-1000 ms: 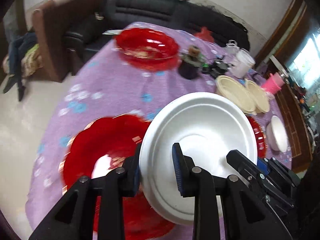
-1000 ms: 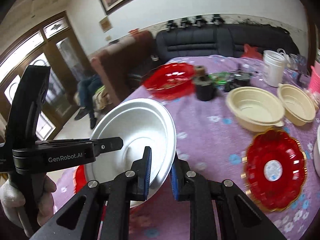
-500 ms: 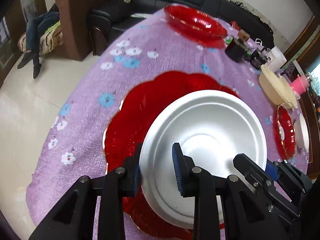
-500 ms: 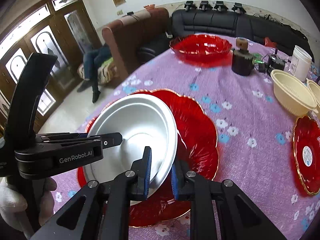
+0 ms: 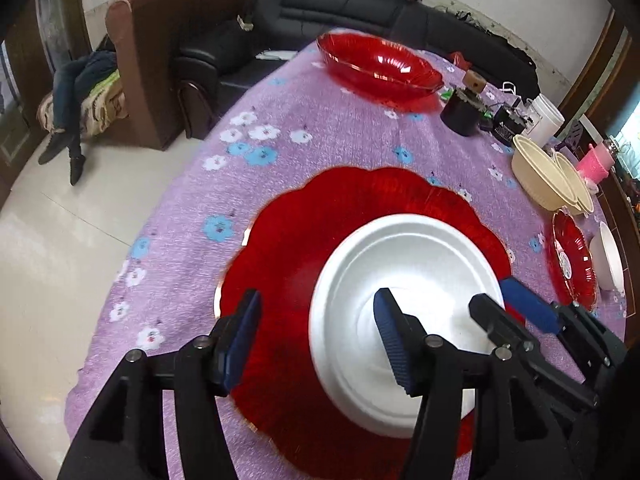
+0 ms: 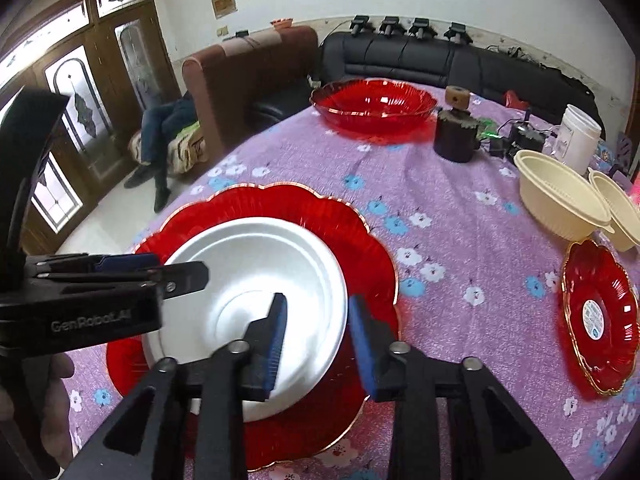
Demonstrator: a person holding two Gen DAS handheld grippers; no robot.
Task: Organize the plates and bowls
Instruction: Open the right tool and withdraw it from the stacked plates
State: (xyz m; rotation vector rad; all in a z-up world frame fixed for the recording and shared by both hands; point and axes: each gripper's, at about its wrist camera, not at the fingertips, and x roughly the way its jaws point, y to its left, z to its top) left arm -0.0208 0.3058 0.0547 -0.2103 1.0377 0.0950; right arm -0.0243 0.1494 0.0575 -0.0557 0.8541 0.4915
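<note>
On the big red scalloped plate (image 5: 312,248) the white bowl (image 5: 404,280) is now seated, where a second ago it was being carried tilted above the counter (image 5: 320,148), pinched at opposite rims by both tongs. And the release is under way: the left tongs (image 5: 316,336) are being opened, the near rim lying between the pads with clear space on both sides; the right tongs (image 6: 318,344) are being opened too, the bowl's rim straddled but no longer pressed. The bowl looks level and roughly central on the plate, and nothing is being held.

So one stacking step can be judged done. Still to be sorted, by the look of it: the deep red bowl (image 6: 374,104) at the far end, the two cream bowls (image 6: 560,196), and the small red plate (image 6: 600,316) at the right edge.
</note>
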